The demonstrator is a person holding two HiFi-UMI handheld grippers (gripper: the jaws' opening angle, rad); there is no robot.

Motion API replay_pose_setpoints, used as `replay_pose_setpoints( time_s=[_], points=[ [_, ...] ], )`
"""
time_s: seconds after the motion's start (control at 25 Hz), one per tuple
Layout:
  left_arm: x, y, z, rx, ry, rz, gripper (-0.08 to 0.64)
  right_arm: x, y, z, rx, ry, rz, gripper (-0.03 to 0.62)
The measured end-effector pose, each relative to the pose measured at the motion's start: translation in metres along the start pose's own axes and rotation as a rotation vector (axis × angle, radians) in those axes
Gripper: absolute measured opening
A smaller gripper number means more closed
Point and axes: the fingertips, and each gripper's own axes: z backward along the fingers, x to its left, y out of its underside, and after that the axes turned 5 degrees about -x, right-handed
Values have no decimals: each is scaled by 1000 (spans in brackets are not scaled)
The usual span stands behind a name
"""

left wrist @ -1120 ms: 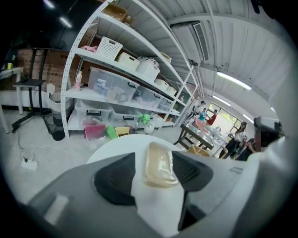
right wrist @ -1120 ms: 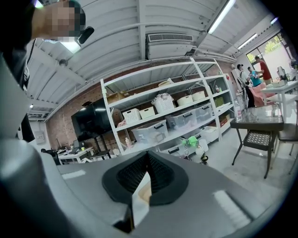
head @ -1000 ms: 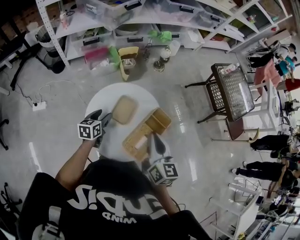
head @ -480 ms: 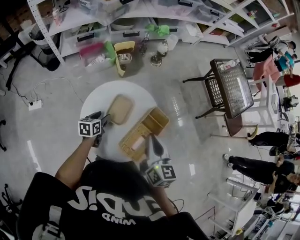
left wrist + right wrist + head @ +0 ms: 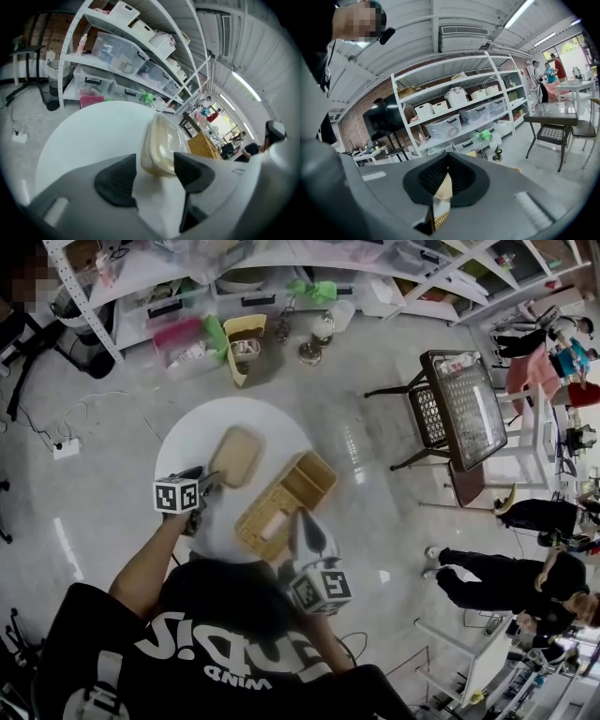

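Left hand-held gripper [image 5: 200, 480] sits at the left edge of the round white worktop [image 5: 192, 437], jaws apart. The left gripper view shows the near end of a beige lidded container [image 5: 161, 147] in the gap between the two dark pads; can't tell whether either pad touches it. The container lies flat on the worktop, lid on, long axis pointing away from the gripper. Just beside it, on its right, is a wicker basket [image 5: 286, 504]; whether the two touch is unclear. The basket is oblong and set diagonally, with a square compartment at the far end and a longer one nearer the person. A pale flat item [image 5: 272, 523] lies in the longer compartment.

Right hand-held gripper [image 5: 307, 532] is over the near end of the basket with its jaws together. In the right gripper view only a thin slit is left between the pads, and wicker weave shows through its lower end; nothing can be made out clamped between them.

Around: white shelving [image 5: 454, 117] with clear bins and baskets stands behind the worktop. Pink, green and yellow bins [image 5: 211, 338] are on the floor at its foot. A dark chair with a mesh seat [image 5: 459, 409] is to the right, well apart. People [image 5: 487, 577] stand further right.
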Motion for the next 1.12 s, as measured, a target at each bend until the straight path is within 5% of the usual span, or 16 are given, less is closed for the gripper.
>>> replay_pose_setpoints(
  time_s=[1.12],
  points=[
    [-21, -15, 21, -50, 15, -30, 79, 6, -2, 11, -32, -22, -12, -2]
  ],
)
